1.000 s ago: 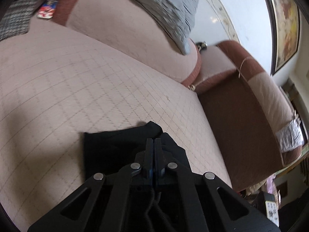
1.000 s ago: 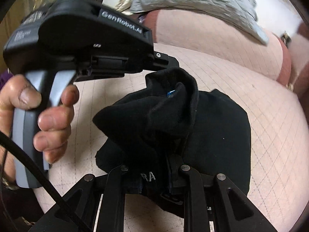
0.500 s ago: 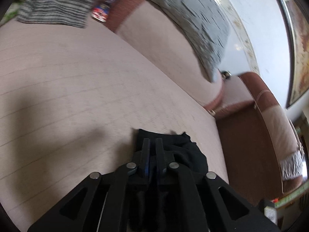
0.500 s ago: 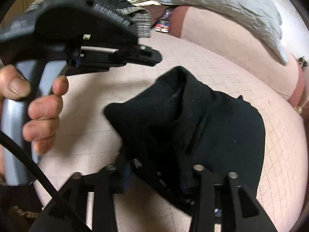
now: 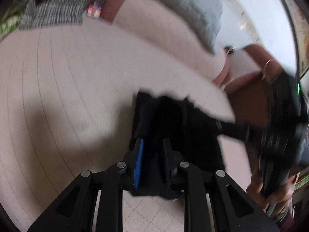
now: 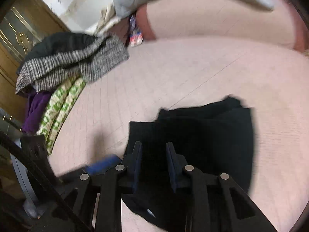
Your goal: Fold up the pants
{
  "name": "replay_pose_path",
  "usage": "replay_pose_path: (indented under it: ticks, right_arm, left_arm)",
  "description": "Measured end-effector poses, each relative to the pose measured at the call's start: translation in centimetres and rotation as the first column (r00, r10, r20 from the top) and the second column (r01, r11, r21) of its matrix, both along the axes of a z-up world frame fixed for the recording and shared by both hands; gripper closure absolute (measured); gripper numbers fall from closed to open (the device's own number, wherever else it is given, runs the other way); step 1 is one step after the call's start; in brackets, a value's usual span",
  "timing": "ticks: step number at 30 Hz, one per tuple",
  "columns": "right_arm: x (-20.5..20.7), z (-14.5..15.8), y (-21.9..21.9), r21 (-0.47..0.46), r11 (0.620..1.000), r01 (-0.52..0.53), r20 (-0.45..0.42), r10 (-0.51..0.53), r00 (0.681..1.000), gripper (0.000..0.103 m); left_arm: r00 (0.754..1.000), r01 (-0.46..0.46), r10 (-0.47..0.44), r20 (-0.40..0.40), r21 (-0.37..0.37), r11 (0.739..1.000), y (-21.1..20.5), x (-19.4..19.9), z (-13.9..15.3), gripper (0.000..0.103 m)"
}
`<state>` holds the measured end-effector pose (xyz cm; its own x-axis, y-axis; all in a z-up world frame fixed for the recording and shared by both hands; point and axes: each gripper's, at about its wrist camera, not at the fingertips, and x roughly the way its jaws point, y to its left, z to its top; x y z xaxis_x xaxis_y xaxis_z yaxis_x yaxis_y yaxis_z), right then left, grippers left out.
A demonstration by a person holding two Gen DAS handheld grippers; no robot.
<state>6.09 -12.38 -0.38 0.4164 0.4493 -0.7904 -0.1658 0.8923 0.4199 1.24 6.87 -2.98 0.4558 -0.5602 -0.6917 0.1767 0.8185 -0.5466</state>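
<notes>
Black pants (image 6: 208, 133) lying folded on pink sofa cushion (image 6: 193, 67); left gripper (image 5: 152, 145) opening, right gripper (image 6: 153, 147) closing, both jaw pairs apart over cloth; striped garment (image 6: 73, 65) at ten o'clock.

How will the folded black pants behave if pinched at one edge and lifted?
The pants are probably floppy: soft stacked layers with rumpled edges, so the fold would likely sag open. Probably light. The quilted sofa cover looks grippy, so pushing may bunch them.

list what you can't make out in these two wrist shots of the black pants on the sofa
- Left wrist view: the near edge of the black pants is hidden behind the left gripper, whose jaws are opening.
- Left wrist view: the right gripper is a motion-blurred mass at the right edge.
- Right wrist view: the right gripper, jaws closing, covers the pants' near part; blur hides the folds.
</notes>
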Motion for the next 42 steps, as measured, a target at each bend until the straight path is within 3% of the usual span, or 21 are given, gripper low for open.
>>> replay_pose_path:
  ticks: [5, 11, 14, 16, 17, 21, 23, 25, 28, 29, 30, 31, 36, 38, 42]
  right_arm:
    - [5.1, -4.6, 3.5, -0.058, 0.998, -0.038, -0.103, 0.032, 0.994, 0.076]
    - [6.8, -5.1, 2.9, 0.005, 1.0, 0.018, -0.171, -0.017, 0.985, 0.076]
    - [5.0, -1.8, 0.5, 0.103, 0.992, 0.076, -0.098, -0.066, 0.993, 0.074]
    - [3.2, 0.1, -1.8, 0.148, 0.981, 0.124, -0.043, -0.118, 0.992, 0.057]
    - [2.1, 1.0, -3.0, 0.146, 0.978, 0.149, -0.018, -0.148, 0.989, 0.055]
    - [-2.5, 1.9, -6.5, 0.068, 0.973, 0.222, 0.032, -0.224, 0.974, 0.054]
    - [-4.4, 1.3, -7.4, 0.041, 0.968, 0.248, 0.029, -0.249, 0.968, 0.056]
    - [-6.2, 0.6, -7.5, 0.053, 0.965, 0.258, 0.026, -0.26, 0.965, 0.065]
    - [-8.4, -1.2, -7.6, 0.11, 0.96, 0.258, -0.005, -0.259, 0.966, 0.066]
    - [-8.8, -1.9, -7.7, 0.11, 0.959, 0.26, -0.014, -0.26, 0.965, 0.067]
    - [-9.1, -3.0, -7.6, 0.088, 0.96, 0.265, -0.029, -0.263, 0.964, 0.069]
    - [-9.1, -3.6, -7.3, 0.052, 0.962, 0.267, -0.025, -0.266, 0.964, 0.073]
    - [-8.3, -3.0, -5.0, -0.158, 0.964, 0.214, 0.018, -0.214, 0.977, 0.072]
    - [-8.3, -1.1, -4.6, -0.152, 0.97, 0.19, 0.062, -0.183, 0.981, 0.072]
    - [-6.0, 2.0, -5.3, -0.121, 0.968, 0.219, 0.115, -0.205, 0.972, 0.071]
  left_arm:
    - [1.0, 0.001, 0.001, -0.022, 0.075, 0.997, -0.5, 0.2, -1.8, 0.085]
    - [0.999, 0.008, -0.006, -0.052, 0.049, 0.999, 0.4, 1.0, -2.1, 0.085]
    - [1.0, -0.012, 0.012, -0.01, 0.031, 0.999, 1.4, 0.6, -0.5, 0.085]
    - [0.996, -0.054, 0.051, 0.071, 0.05, 0.997, 2.2, 0.1, 1.4, 0.085]
    - [0.993, -0.069, 0.062, 0.105, 0.06, 0.996, 2.3, -0.1, 2.0, 0.085]
    - [0.973, -0.05, 0.031, 0.229, 0.075, 0.996, 0.4, 0.4, 4.3, 0.058]
    - [0.963, -0.032, -0.002, 0.27, 0.119, 0.992, -1.5, 1.3, 4.5, 0.057]
    - [0.967, -0.025, -0.028, 0.254, 0.204, 0.979, -3.1, 2.3, 3.4, 0.057]
    - [0.989, 0.015, -0.058, 0.135, 0.301, 0.953, -3.8, 3.8, -0.5, 0.056]
    - [0.99, 0.014, -0.055, 0.126, 0.305, 0.952, -3.6, 3.9, -1.5, 0.049]
    - [0.99, 0.0, -0.043, 0.137, 0.304, 0.953, -4.0, 3.9, -1.5, 0.034]
    - [0.989, -0.013, -0.032, 0.142, 0.308, 0.951, -3.7, 3.8, -1.7, 0.031]
    - [0.991, -0.015, -0.022, 0.129, 0.277, 0.961, -2.7, 3.8, -1.1, 0.031]
    - [0.99, -0.034, -0.003, 0.141, 0.259, 0.965, -2.2, 3.4, -0.1, 0.034]
    - [0.977, -0.08, 0.047, 0.209, 0.151, 0.985, -1.5, 2.8, 1.7, 0.036]
